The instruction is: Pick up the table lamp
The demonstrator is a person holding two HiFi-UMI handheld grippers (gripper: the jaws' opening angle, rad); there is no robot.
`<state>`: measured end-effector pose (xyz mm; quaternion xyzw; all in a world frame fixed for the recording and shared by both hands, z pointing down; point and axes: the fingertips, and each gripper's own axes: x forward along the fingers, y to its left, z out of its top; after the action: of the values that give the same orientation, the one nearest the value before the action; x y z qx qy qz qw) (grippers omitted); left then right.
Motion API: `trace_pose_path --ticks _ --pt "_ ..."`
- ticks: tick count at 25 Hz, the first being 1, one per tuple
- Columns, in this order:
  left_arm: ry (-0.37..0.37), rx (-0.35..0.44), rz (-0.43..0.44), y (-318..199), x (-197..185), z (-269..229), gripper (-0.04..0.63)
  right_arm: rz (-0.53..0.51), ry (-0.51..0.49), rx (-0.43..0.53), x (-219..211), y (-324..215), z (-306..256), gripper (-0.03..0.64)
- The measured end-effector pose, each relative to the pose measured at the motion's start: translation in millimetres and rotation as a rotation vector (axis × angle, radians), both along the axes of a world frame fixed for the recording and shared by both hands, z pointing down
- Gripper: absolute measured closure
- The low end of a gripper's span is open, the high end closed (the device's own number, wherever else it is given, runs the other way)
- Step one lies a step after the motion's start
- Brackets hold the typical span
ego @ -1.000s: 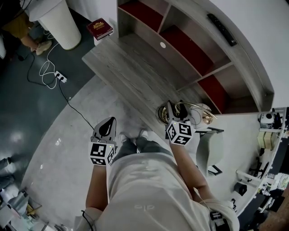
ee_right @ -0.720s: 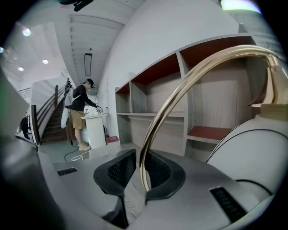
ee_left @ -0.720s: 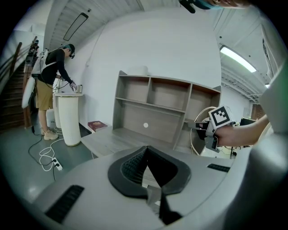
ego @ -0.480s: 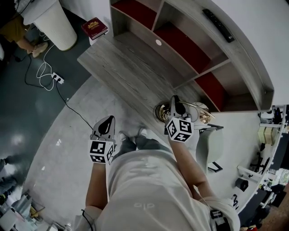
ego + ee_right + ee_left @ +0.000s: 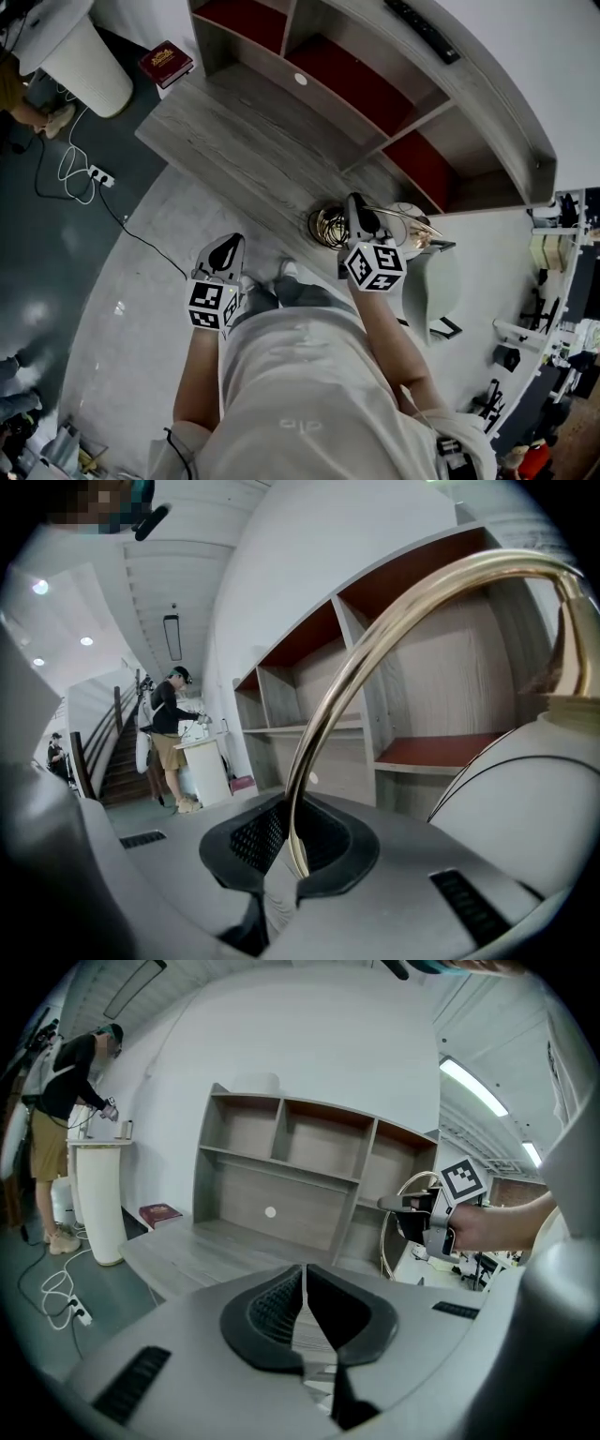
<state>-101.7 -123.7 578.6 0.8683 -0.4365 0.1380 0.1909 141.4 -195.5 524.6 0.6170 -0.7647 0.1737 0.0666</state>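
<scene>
The table lamp has a round brass base (image 5: pixel 326 226), an arched brass stem (image 5: pixel 375 649) and a white shade (image 5: pixel 410 217), and stands at the desk's near right end. My right gripper (image 5: pixel 356 212) has just closed its jaws on the stem, which runs up from between the pads (image 5: pixel 292 853); the shade (image 5: pixel 525 799) hangs close on the right. My left gripper (image 5: pixel 223 255) hovers before the desk's front edge, shut (image 5: pixel 304 1283) with nothing in it. In the left gripper view the right gripper (image 5: pixel 405 1206) shows at the lamp's arch (image 5: pixel 387 1237).
The grey wooden desk (image 5: pixel 225 141) carries a shelf unit with red-backed compartments (image 5: pixel 361 84). A red-brown book (image 5: pixel 166 62) lies at its far left end. A white pedestal (image 5: pixel 70 56), a power strip with cable (image 5: pixel 98 175), and a grey chair (image 5: pixel 436 291) stand around. A person (image 5: pixel 66 1110) works at the pedestal.
The right gripper's jaws have closed on the lamp's brass stem. The left gripper has drifted a little toward the desk. The head view has swung, shifting the desk leftward.
</scene>
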Motion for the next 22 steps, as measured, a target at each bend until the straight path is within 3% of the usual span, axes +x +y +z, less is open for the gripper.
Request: trace_pose_path --ticks 5,9,18,22 --pt "0.023 -0.010 0.109 -1.4 44.5 13.3 0.577 0.012 -0.043 -0.005 18.7 10.9 -7.6 0.566" --pt "0.025 -0.040 0.219 2.1 91.5 29.6 0.489 0.026 -0.067 -0.011 34.2 19.4 -12.3 0.566" --pt "-0.006 -0.064 0.493 19.8 211.5 67.5 0.426 0.051 -0.127 -0.022 70.0 41.7 -20.9 0.568" --pt "-0.023 -0.082 0.572 25.6 253.7 91.6 0.397 0.051 -0.153 -0.027 79.8 49.0 -22.3 0.568"
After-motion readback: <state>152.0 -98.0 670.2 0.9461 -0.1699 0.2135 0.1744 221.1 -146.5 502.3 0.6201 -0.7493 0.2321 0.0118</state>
